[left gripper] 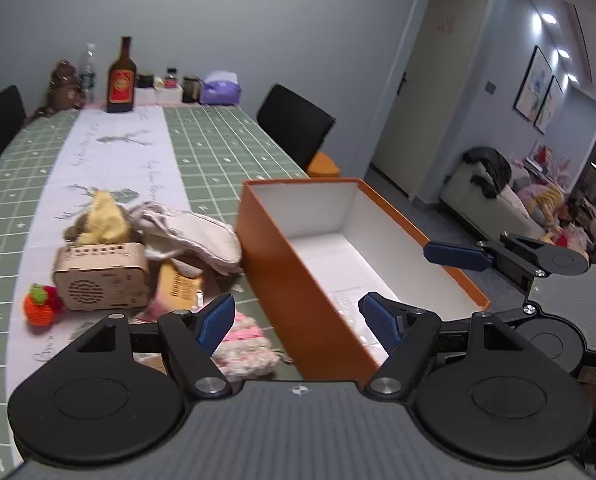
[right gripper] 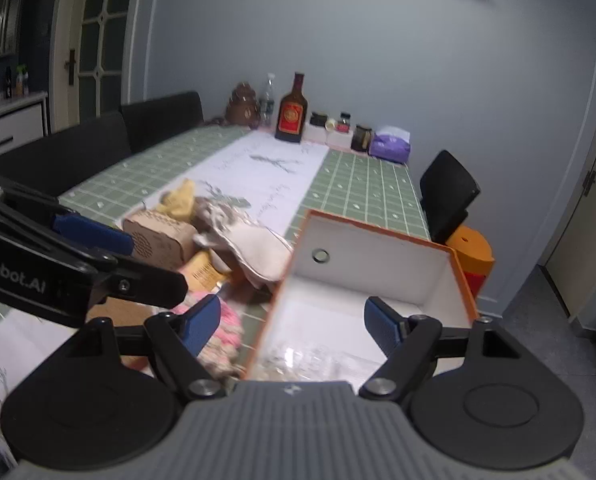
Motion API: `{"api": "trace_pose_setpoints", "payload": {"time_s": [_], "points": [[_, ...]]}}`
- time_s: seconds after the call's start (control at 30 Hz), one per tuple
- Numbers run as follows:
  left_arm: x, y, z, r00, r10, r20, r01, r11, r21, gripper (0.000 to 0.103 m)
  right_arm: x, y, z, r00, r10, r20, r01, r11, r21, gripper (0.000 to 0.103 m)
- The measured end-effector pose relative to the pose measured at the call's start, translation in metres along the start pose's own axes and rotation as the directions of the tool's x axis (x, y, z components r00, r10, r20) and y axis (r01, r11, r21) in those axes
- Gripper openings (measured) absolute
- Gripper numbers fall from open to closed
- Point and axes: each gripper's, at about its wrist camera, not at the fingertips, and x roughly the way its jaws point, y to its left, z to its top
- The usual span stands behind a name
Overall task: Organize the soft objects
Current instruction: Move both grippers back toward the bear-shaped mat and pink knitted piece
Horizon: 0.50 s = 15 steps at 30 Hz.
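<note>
An orange box (left gripper: 293,280) with a white inside stands open at the table's near right; it also shows in the right wrist view (right gripper: 378,256). Left of it lies a pile: a yellow plush (left gripper: 101,216), a beige cloth pouch (left gripper: 193,236), a pink knitted piece (left gripper: 245,344) and an orange crocheted fruit (left gripper: 41,306). My left gripper (left gripper: 298,322) is open and empty, over the box's near left wall. My right gripper (right gripper: 291,326) is open and empty, above the box's near end. The pouch (right gripper: 253,248) and pink knit (right gripper: 221,336) also show there.
A wooden speaker box (left gripper: 101,276) and a yellow packet (left gripper: 177,284) sit in the pile. Clear plastic lies in the box bottom (right gripper: 310,356). A brown bottle (left gripper: 121,80), jars and a purple tissue pack (left gripper: 219,88) line the far end. Black chairs (left gripper: 293,124) flank the table.
</note>
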Motion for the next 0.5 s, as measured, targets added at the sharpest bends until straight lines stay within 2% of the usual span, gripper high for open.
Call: {"api": "trace_pose_setpoints", "payload": {"time_s": [0.27, 0.5], "points": [[-0.024, 0.038, -0.033, 0.995, 0.083, 0.048, -0.081, 0.996, -0.035, 0.086, 0.004, 0.057, -0.013, 0.998, 0.018, 0.064, -0.019, 1.000, 0.017, 0.083], [-0.040, 0.071, -0.065, 0.984, 0.146, 0.101, -0.140, 0.988, -0.065, 0.086, 0.010, 0.084, -0.031, 0.995, 0.002, 0.098, -0.008, 0.998, 0.056, 0.083]]}}
